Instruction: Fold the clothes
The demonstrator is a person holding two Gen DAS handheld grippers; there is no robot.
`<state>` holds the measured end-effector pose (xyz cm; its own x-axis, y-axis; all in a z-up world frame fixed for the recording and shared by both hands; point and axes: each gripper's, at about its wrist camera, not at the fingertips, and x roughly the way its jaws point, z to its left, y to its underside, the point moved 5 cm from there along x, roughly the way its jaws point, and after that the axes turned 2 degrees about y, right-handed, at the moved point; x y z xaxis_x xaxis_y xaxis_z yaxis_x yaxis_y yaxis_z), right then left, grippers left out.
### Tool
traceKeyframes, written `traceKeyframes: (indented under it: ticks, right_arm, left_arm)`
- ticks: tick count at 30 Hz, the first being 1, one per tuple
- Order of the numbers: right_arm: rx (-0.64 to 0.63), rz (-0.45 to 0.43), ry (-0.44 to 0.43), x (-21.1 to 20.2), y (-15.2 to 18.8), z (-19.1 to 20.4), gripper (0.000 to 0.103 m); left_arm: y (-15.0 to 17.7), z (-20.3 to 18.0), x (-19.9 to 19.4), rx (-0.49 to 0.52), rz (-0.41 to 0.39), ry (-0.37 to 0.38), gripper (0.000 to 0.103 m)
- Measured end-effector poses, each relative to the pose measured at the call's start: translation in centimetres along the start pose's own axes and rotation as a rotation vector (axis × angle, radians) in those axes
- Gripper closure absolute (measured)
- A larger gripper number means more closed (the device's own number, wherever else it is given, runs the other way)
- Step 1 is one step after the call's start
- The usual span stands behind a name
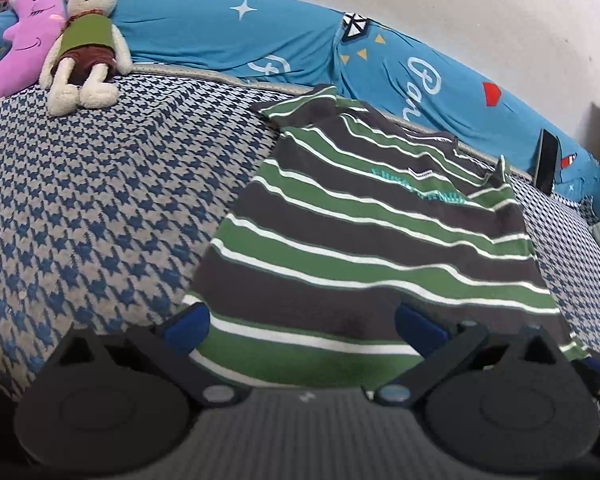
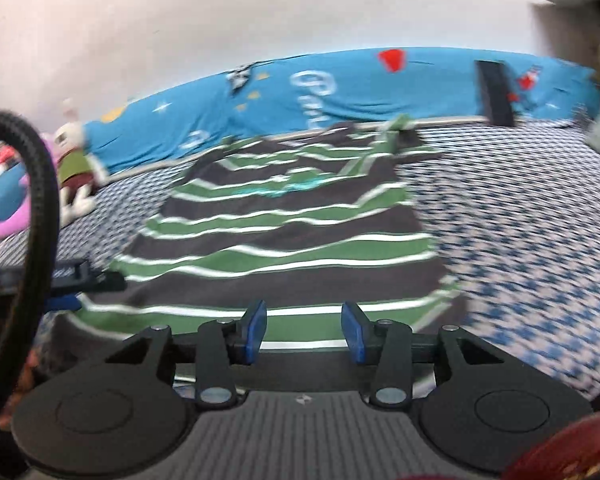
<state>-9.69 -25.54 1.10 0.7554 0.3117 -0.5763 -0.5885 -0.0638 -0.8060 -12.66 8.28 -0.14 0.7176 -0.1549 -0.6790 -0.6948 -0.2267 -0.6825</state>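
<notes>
Striped shirt [image 1: 364, 240] flat, ahead of both tongs

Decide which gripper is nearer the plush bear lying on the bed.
Left. The left gripper sits at the striped shirt's hem on the bear's side; the right gripper is further along that hem.

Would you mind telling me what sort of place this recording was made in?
Most likely a bedroom at home. The striped shirt lies on a bed with a houndstooth cover, a long blue cushion runs along the wall, and a plush rabbit rests against it.
</notes>
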Motion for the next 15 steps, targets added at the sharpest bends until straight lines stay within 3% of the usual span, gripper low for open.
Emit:
traceKeyframes:
  ticks: [6, 9, 12, 15]
  right_arm:
    - [0.107, -0.045, 0.163, -1.3, 0.1, -3.3, 0.060]
    - [0.149, -0.047, 0.230, -1.2, 0.0, -4.5, 0.053]
    - [0.183, -0.008, 0.279, -0.5, 0.3, -5.4, 0.052]
    - [0.234, 0.044, 0.274, 0.8, 0.7, -6.2, 0.051]
  left_arm:
    - [0.3, -0.3, 0.2, 0.015, 0.005, 0.000, 0.000]
    - [0.5, -0.4, 0.3, 0.025, 0.008, -0.002, 0.000]
    - [0.7, -0.6, 0.4, 0.042, 0.009, -0.003, 0.000]
    - [1.0, -0.7, 0.5, 0.058, 0.006, -0.010, 0.000]
